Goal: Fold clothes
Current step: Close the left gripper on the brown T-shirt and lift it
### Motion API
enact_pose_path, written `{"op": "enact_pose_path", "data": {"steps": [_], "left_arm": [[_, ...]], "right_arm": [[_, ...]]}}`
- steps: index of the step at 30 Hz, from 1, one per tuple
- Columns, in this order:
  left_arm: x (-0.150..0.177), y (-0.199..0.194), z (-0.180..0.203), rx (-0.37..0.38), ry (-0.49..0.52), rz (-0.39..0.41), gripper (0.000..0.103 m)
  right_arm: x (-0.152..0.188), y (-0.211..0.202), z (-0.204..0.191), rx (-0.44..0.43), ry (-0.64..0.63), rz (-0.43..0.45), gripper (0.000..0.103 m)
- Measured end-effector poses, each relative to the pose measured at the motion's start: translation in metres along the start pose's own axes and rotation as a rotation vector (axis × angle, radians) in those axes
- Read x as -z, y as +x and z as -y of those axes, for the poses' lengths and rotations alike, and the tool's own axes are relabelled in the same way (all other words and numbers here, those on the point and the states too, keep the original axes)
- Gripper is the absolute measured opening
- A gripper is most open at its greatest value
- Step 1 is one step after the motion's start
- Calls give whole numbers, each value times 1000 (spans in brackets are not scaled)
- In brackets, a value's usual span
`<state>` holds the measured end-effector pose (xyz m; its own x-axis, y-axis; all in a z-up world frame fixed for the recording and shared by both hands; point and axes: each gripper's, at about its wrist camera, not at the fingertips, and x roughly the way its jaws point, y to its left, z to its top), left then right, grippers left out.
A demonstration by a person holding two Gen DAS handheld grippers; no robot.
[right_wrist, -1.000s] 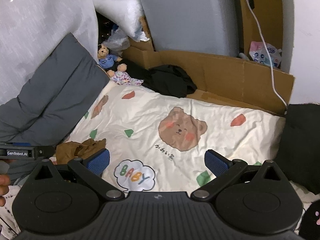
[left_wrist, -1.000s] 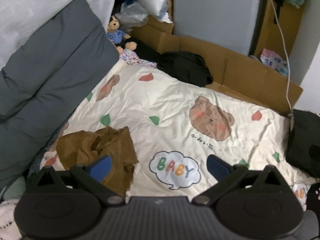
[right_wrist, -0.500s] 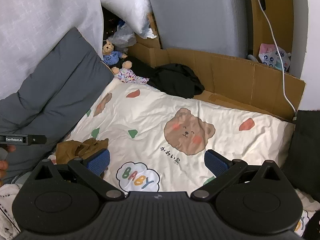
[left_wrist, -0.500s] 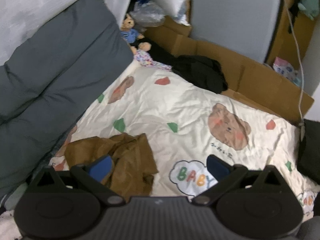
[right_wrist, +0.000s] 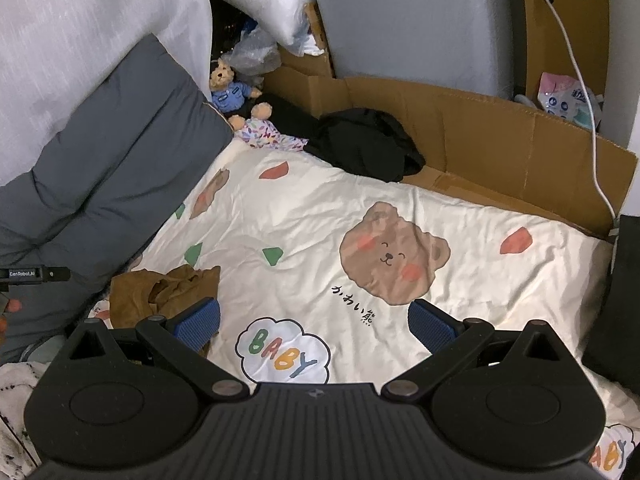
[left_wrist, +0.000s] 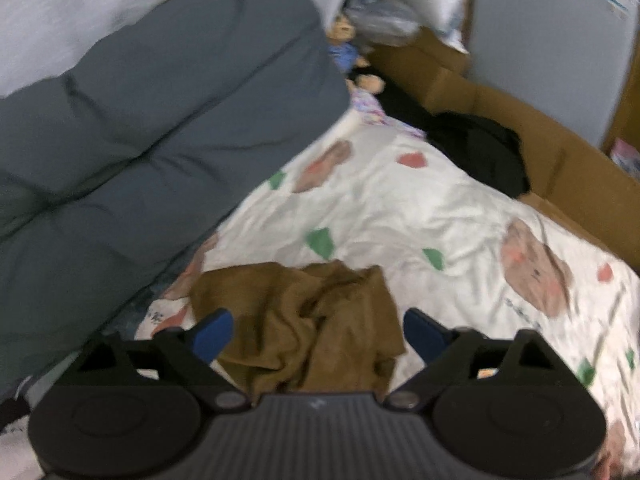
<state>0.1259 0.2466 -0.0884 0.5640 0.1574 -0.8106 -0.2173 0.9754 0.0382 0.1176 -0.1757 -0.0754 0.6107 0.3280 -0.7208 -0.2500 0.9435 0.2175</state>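
Left gripper (left_wrist: 318, 330), jaws wide, is hovering directly over crumpled brown cloth garment (left_wrist: 308, 320); right gripper (right_wrist: 314, 322), also wide, is hanging beside it.

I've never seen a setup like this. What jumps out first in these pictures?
Probably the cream bedspread with its big smiling bear face and the colourful BABY cloud near the front. Next, a crumpled brown garment lies at its near left corner, right in front of the open left tool; the right tool is open too, over the BABY cloud. A small teddy bear in a blue shirt sits in the far corner beside the grey cushion.
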Motion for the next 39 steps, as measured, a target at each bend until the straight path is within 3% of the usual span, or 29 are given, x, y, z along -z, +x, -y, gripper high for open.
{"op": "enact_pose_path", "data": {"steps": [11, 15, 16, 23, 26, 28, 30, 32, 35, 39], "left_arm": [[13, 51, -42, -23, -36, -24, 85], [21, 74, -42, -45, 7, -74, 58], [23, 80, -41, -45, 19, -90, 55], [39, 116, -33, 2, 77, -146, 56], [43, 125, -33, -3, 94, -163, 60], [45, 131, -34, -6, 105, -174, 69], [48, 136, -34, -9, 117, -185, 69], [50, 142, -34, -12, 128, -197, 67], [54, 151, -35, -17, 145, -214, 50], [59, 163, -36, -23, 168, -236, 48]], "right_arm": [[10, 35, -15, -18, -30, -45, 102], [13, 49, -17, -20, -32, -67, 102], [13, 53, -17, -18, -31, -73, 102], [18, 78, -17, -9, -24, -121, 102], [20, 89, -17, -5, -21, -142, 102], [21, 96, -17, -2, -19, -155, 102], [22, 103, -17, 0, -17, -169, 102], [23, 110, -17, 3, -15, -182, 102], [25, 121, -16, 7, -11, -203, 102], [28, 133, -16, 11, -7, -228, 102]]}}
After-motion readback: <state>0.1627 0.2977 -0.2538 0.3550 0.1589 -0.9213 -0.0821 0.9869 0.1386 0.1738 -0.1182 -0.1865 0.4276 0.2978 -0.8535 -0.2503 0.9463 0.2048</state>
